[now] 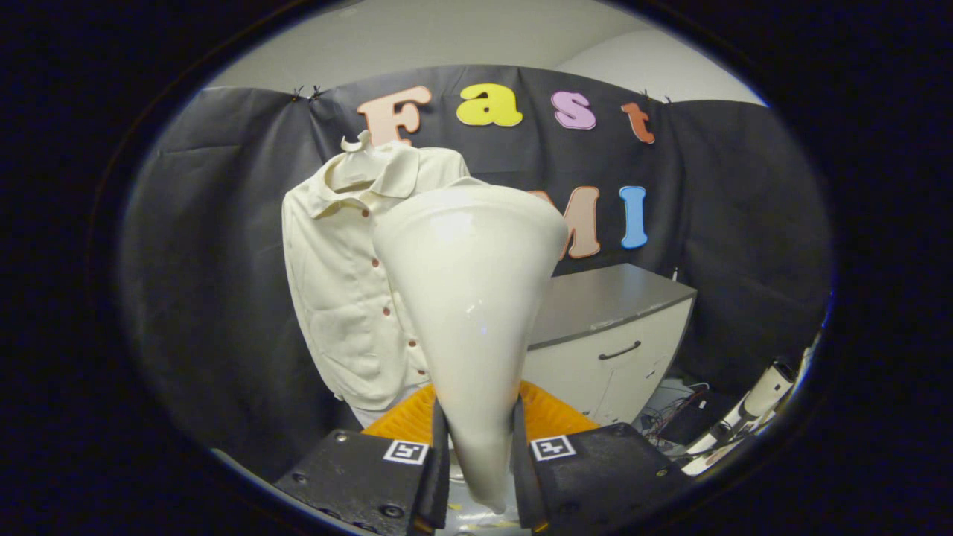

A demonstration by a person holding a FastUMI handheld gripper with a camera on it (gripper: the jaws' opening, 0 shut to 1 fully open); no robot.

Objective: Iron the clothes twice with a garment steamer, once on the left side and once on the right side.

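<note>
My gripper (478, 447) is shut on the narrow handle of a cream garment steamer (469, 290), both fingers pressing its sides. The steamer widens upward into a broad head that rises well above the fingers. Beyond it a cream button-up shirt (339, 290) hangs on a white hanger (357, 143) against the black cloth wall. The steamer head covers the shirt's right half, and whether it touches the cloth I cannot tell. An orange ribbed part (406, 417) shows just behind the fingers, low beside the steamer.
A white cabinet (618, 335) with a grey top and a dark handle stands to the right of the shirt. Cables and white devices (737, 417) lie on the floor further right.
</note>
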